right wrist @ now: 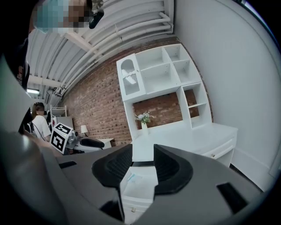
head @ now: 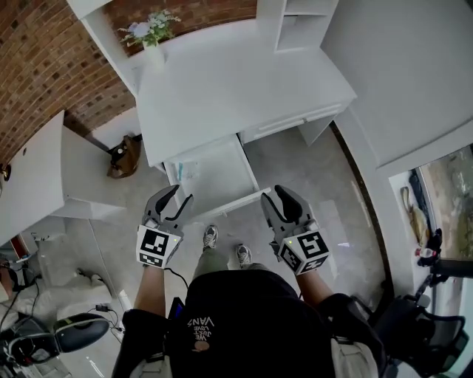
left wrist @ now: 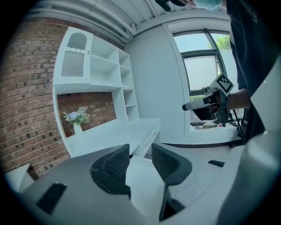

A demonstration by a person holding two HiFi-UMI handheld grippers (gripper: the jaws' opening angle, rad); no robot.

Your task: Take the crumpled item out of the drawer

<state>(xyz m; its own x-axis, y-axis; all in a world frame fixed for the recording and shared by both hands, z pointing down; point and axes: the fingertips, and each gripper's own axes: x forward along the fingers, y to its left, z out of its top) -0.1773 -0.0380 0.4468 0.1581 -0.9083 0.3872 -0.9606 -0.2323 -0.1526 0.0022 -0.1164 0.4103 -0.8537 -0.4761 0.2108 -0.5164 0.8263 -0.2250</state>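
Observation:
The white desk [head: 222, 88] has its left drawer [head: 222, 173] pulled out toward me. A small crumpled, pale bluish item [head: 185, 171] lies at the drawer's left side; in the right gripper view the same crumpled item [right wrist: 131, 177] shows between the jaws, well ahead of them. My left gripper [head: 177, 196] hovers at the drawer's near left corner, open and empty. My right gripper [head: 273, 196] hangs just right of the drawer front, open with nothing in it. In the left gripper view my left gripper [left wrist: 140, 151] points along the desk edge. My right gripper [right wrist: 142, 151] faces the open drawer.
A vase of flowers [head: 151, 33] stands at the desk's back left, with a shelf hutch [head: 299, 22] at the back right. On the floor left of the desk are a brown bag [head: 126, 156] and a white cabinet [head: 37, 177]. An office chair [head: 74, 332] sits behind me at the left.

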